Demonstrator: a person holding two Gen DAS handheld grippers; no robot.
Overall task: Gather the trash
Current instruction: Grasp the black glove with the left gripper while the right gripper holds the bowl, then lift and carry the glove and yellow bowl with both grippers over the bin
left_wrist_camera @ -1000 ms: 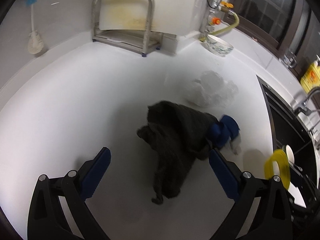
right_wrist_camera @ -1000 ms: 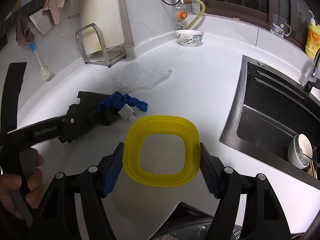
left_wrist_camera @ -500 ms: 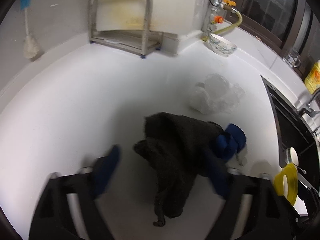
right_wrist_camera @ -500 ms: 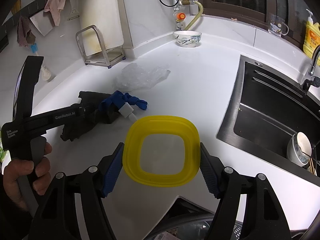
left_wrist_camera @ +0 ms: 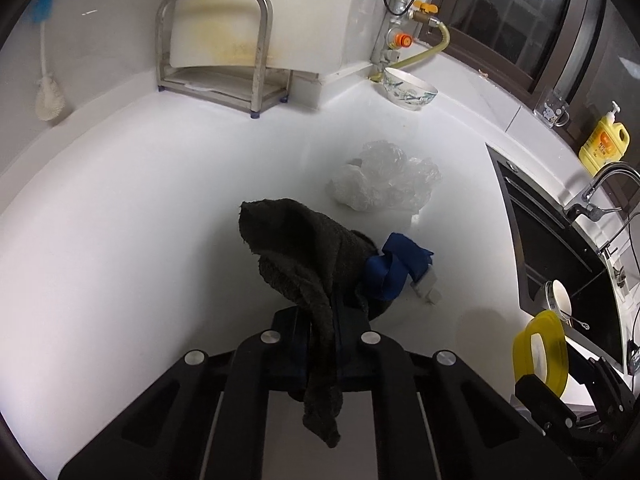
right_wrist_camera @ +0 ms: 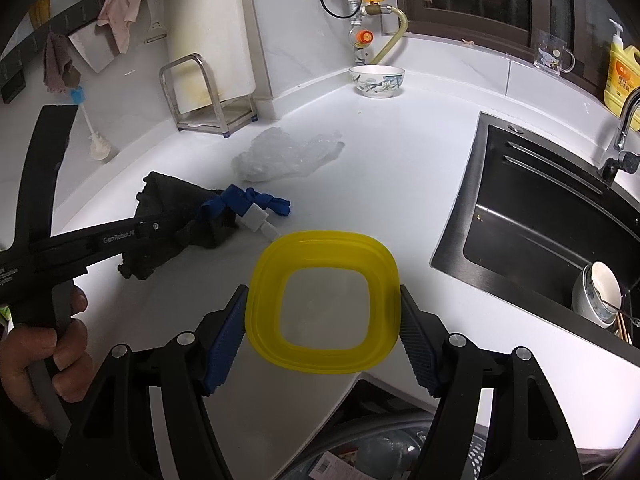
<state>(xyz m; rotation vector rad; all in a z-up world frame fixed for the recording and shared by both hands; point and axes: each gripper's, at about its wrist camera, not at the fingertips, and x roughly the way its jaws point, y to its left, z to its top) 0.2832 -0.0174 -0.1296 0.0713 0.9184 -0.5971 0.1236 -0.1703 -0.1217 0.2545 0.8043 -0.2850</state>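
The left hand-held gripper had its jaws wide apart a moment ago, and now they are pressed together on the dark cloth, pinching a fold of it so that one end of the cloth hangs down over the black frame. The rest of the cloth lies bunched on the white desk. One blue strip is tangled at the cloth's side, with one small white block touching it. One crumpled clear plastic bag lies a little farther back on the desk, apart from the cloth. The right hand-held gripper looks the same as before: its jaws are spread wide with one yellow lid pinched between the two blue pads, held flat above the edge of the desk. One hand is wrapped around the handle of the left tool, which points down at a slant toward the cloth. One flowered bowl sits in the far corner of the desk. One metal rack stands near the wall. One sink is at the right, with one yellow soap bottle behind it.
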